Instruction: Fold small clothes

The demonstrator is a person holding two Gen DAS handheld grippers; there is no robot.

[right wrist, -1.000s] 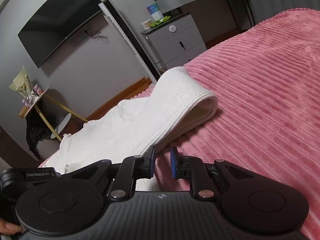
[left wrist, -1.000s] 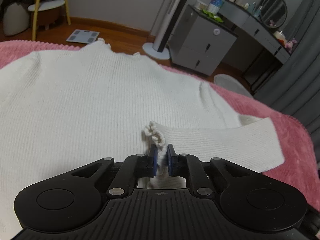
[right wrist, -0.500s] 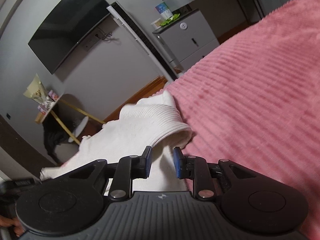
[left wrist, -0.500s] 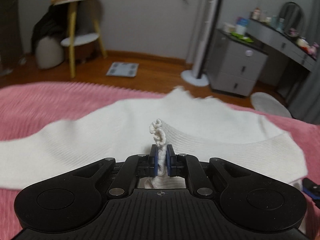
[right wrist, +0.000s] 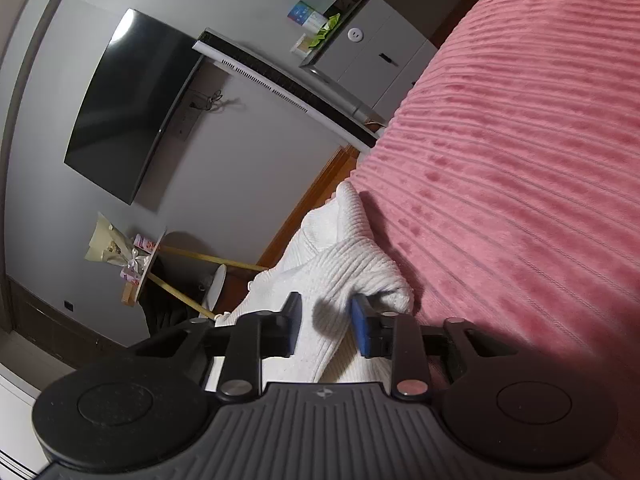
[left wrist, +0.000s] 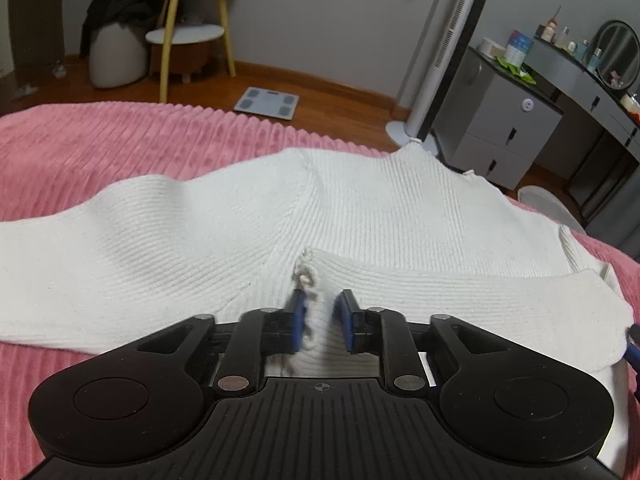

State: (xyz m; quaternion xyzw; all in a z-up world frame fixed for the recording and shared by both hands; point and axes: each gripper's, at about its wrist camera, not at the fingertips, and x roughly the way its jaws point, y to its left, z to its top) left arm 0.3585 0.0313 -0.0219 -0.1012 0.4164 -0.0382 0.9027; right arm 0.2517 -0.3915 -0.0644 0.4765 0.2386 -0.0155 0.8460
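A white ribbed knit sweater (left wrist: pixel 340 208) lies spread on the pink bed cover (left wrist: pixel 120 136). Its right sleeve (left wrist: pixel 480 296) is folded across the body, its scalloped cuff (left wrist: pixel 306 276) at the middle. My left gripper (left wrist: pixel 322 316) is open, its blue pads either side of the cuff. In the right wrist view the folded sleeve bend (right wrist: pixel 360 276) lies on the cover (right wrist: pixel 520 160). My right gripper (right wrist: pixel 325 322) is open around that fold, tilted to the side. Its blue tip (left wrist: pixel 634 344) shows at the right edge of the left wrist view.
The bed's far edge drops to a wooden floor with a scale (left wrist: pixel 267 103), a tower fan (left wrist: pixel 444 52), a grey cabinet (left wrist: pixel 504 128) and a yellow-legged stool (left wrist: pixel 188 36). A TV (right wrist: pixel 128 108) hangs on the wall.
My left gripper carried the sleeve cuff across the sweater, laid it down and opened. My right gripper opened wider at the sleeve fold and rolled sideways.
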